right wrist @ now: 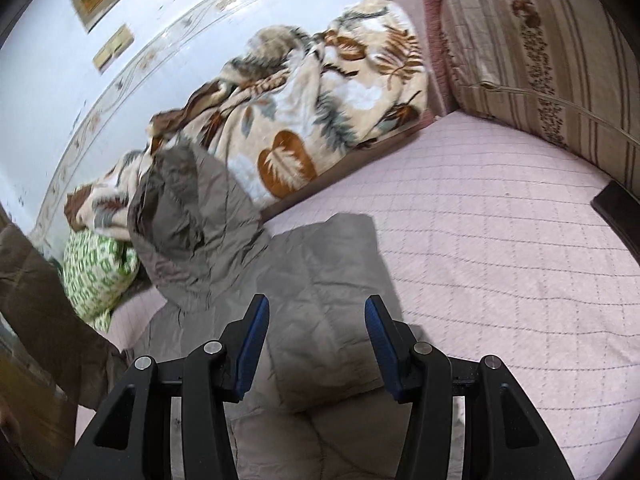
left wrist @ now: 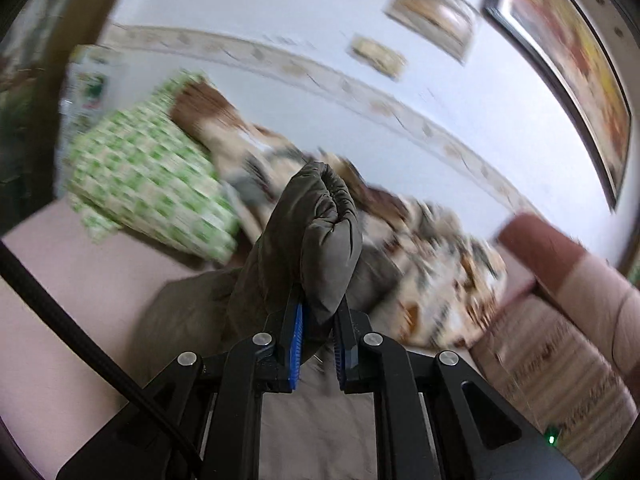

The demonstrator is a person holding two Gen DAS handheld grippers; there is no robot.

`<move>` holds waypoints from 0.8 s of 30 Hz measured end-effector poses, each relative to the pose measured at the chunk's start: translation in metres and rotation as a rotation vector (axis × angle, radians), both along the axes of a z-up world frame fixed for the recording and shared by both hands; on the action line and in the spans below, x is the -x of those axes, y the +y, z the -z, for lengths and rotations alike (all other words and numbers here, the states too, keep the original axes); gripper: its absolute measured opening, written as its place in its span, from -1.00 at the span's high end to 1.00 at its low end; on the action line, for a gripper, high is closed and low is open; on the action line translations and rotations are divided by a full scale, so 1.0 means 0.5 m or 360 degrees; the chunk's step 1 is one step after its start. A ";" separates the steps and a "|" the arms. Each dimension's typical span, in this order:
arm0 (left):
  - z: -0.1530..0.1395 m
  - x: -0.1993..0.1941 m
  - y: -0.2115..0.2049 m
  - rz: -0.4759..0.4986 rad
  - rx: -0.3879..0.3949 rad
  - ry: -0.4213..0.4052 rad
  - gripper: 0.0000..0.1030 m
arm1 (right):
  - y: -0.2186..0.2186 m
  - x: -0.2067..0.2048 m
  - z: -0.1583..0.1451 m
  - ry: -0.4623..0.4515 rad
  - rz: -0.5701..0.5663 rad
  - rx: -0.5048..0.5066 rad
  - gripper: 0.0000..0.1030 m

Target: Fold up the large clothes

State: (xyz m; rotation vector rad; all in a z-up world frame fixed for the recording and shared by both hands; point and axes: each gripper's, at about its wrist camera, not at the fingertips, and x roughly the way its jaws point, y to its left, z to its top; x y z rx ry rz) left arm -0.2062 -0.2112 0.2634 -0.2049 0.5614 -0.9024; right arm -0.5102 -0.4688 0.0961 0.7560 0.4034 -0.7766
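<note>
A grey-brown padded jacket [right wrist: 320, 276] lies on the pink quilted bed cover [right wrist: 500, 264], its hood [right wrist: 188, 216] bunched up towards the wall. My left gripper [left wrist: 320, 312] is shut on one sleeve [left wrist: 320, 240] and holds it raised above the bed, the elastic cuff [left wrist: 334, 196] sticking up past the blue pads. The rest of the jacket [left wrist: 188, 312] hangs and lies below it. My right gripper [right wrist: 316, 332] is open just over the folded body of the jacket, and its pads press on nothing. Brown fabric [right wrist: 28, 292] runs up the left edge of the right wrist view.
A leaf-patterned blanket [right wrist: 320, 112] is heaped along the wall, with a green-patterned pillow [right wrist: 96, 276] beside the hood. A striped cushion [right wrist: 540, 44] stands at the bed's far end. A dark flat object [right wrist: 618, 212] lies at the right edge. Framed pictures [left wrist: 434, 12] hang on the wall.
</note>
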 end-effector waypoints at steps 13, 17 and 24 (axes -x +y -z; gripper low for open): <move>0.323 0.215 -0.324 0.0410 -0.0526 0.0177 0.75 | -0.037 0.053 -0.013 -0.0086 0.0081 -0.0036 -0.05; 0.397 0.244 -0.362 0.0522 -0.0735 0.0219 0.41 | -0.039 0.049 -0.014 -0.0091 0.0072 -0.0046 -0.05; 0.326 0.273 -0.273 0.0672 -0.0680 0.0068 -0.15 | -0.021 0.022 -0.023 -0.0116 0.0023 -0.0014 -0.05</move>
